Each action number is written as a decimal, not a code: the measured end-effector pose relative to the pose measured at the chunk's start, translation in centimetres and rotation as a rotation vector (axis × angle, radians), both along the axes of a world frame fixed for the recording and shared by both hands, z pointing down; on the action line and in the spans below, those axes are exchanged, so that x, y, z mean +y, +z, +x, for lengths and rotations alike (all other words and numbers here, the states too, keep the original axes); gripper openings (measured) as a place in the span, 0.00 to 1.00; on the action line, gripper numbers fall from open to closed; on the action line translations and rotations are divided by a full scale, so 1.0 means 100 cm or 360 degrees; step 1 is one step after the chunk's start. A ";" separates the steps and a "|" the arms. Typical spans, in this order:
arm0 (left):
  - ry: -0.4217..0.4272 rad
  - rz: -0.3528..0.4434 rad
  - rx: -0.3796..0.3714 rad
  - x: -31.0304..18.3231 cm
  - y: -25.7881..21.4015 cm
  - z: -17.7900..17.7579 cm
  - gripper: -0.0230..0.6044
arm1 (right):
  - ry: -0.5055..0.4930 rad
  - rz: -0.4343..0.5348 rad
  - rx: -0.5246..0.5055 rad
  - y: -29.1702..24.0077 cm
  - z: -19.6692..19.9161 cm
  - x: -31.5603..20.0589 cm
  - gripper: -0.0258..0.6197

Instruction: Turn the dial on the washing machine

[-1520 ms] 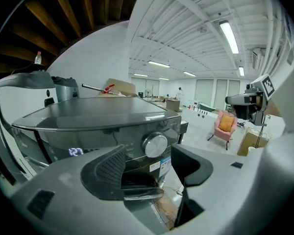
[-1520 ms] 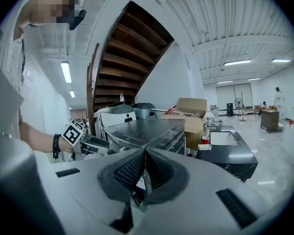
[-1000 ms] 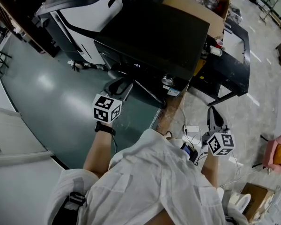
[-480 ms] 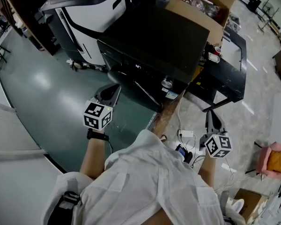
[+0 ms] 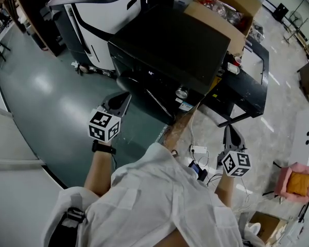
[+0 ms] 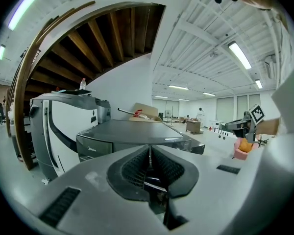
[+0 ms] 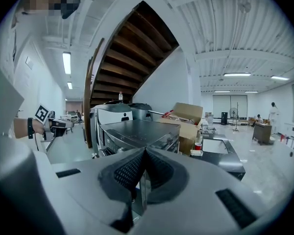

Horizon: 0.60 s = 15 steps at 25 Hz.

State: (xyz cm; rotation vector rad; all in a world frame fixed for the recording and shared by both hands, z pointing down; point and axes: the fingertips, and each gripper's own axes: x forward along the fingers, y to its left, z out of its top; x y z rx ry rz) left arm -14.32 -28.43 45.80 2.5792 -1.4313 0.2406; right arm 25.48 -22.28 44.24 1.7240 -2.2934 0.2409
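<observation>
A dark grey washing machine (image 5: 170,40) stands ahead of me, its silver dial (image 5: 182,92) on the front panel near the right corner. My left gripper (image 5: 121,101) hovers over the green floor, short of the machine's front left and apart from it, jaws shut on nothing. My right gripper (image 5: 230,135) hangs lower on the right, well below the dial, also shut and empty. In the left gripper view the washing machine (image 6: 132,133) lies beyond the closed left gripper (image 6: 149,153). The right gripper view shows the washing machine (image 7: 137,131) past the closed right gripper (image 7: 144,153).
A white and black machine (image 5: 100,9) stands left of the washer. An open cardboard box (image 5: 221,6) sits behind it, a black table (image 5: 252,71) to its right. A white power strip (image 5: 198,150) with cables lies on the floor by my feet. A pink stool (image 5: 296,181) is at far right.
The left gripper has drifted left and back from the washer's front. The right gripper has shifted only slightly. Both stayed shut.
</observation>
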 end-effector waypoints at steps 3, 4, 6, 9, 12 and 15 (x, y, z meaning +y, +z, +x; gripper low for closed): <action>0.0014 -0.0013 0.0001 0.002 0.003 0.004 0.07 | 0.0004 0.0000 -0.0002 0.001 0.001 0.002 0.04; 0.0017 -0.0017 0.0001 0.002 0.004 0.005 0.07 | 0.0006 -0.0001 -0.0003 0.001 0.002 0.003 0.04; 0.0021 -0.0022 0.0003 0.003 0.004 0.007 0.07 | 0.0011 -0.0006 -0.0004 0.001 0.003 0.005 0.04; 0.0031 -0.0026 0.0001 0.002 0.005 0.009 0.07 | 0.0020 -0.0008 -0.0008 0.002 0.005 0.006 0.04; 0.0038 -0.0028 0.0000 0.001 0.006 0.012 0.07 | 0.0023 -0.0001 -0.0018 0.002 0.007 0.007 0.04; 0.0040 -0.0036 0.0014 0.000 0.007 0.016 0.07 | 0.0019 0.0007 -0.0030 0.001 0.009 0.008 0.04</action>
